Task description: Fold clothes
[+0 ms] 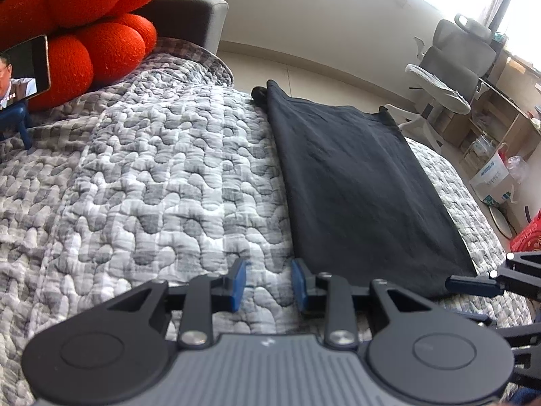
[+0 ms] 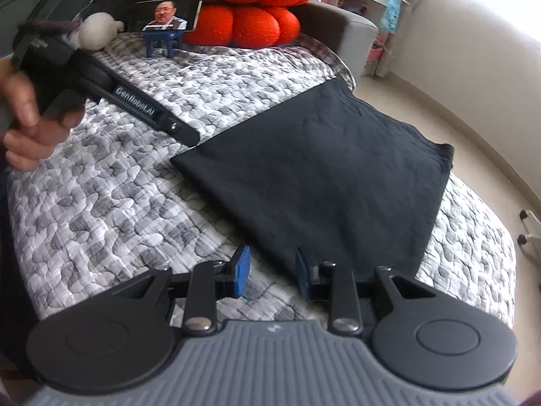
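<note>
A black cloth (image 1: pixel 358 182) lies flat on the bed (image 1: pixel 152 176), folded into a long rectangle over the grey-and-white quilt, close to the bed's far edge.

In the left wrist view the left gripper (image 1: pixel 268 282) hovers low over the quilt with its fingers (image 1: pixel 239 279) parted by a moderate gap and nothing between them. The cloth's near left corner sits just beside the right-hand finger, at about 1 o'clock from the gap; the cloth stretches away toward 12 and 1 o'clock. Whether that finger touches the fabric cannot be told. At 3 o'clock the tip of the right gripper (image 1: pixel 473 286) shows at the cloth's near edge.

In the right wrist view the right gripper (image 2: pixel 272 274) is likewise parted and empty. Its right-hand finger overlaps the cloth's (image 2: pixel 321 169) near edge, while the left-hand finger (image 2: pixel 240 269) is over bare quilt. The cloth spreads toward 12 to 2 o'clock. At 10 o'clock a hand (image 2: pixel 27 125) holds the left gripper, whose tip (image 2: pixel 189 137) is at the cloth's corner.

At the bed's head lie a red cushion (image 2: pixel 243 6) and a phone (image 2: pixel 167 15) on a blue stand.
</note>
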A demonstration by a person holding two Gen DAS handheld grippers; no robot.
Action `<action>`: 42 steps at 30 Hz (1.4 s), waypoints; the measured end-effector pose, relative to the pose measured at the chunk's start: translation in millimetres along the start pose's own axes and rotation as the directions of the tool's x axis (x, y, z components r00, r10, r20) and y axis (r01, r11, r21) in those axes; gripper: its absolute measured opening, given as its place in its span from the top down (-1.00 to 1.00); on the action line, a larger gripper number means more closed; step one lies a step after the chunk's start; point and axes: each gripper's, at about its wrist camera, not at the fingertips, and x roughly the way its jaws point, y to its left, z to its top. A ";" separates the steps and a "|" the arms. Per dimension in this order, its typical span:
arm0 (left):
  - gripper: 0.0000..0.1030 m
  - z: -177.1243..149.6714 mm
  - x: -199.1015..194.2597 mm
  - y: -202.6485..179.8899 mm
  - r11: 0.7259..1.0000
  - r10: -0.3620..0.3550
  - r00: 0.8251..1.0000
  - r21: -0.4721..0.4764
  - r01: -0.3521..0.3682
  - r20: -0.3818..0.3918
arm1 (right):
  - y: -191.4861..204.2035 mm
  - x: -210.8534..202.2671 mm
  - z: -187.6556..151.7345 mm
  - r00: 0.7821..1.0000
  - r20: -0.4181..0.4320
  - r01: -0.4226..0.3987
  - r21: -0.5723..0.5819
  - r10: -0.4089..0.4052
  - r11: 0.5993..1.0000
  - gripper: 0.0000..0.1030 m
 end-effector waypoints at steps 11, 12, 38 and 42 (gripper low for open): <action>0.29 -15.0 -19.1 -41.9 0.952 -0.124 0.991 0.288 0.105 0.048 | -5.1 11.4 -0.9 0.999 -0.019 0.038 -0.010 -0.038 0.999 0.82; 0.26 -17.8 -20.7 -46.8 0.940 -0.134 0.990 0.323 0.111 0.050 | -6.6 10.0 0.0 0.999 -0.011 0.036 0.001 -0.036 0.999 0.85; 0.81 -27.1 5.0 -88.5 0.772 -0.029 0.996 0.635 -0.035 0.089 | -32.8 -8.5 -9.3 0.997 0.052 0.048 0.101 -0.054 0.994 0.26; 0.81 -24.0 4.5 -86.5 0.790 -0.040 0.996 0.613 -0.019 0.082 | -40.6 -12.5 -20.3 0.997 0.044 0.060 0.107 -0.065 0.992 0.25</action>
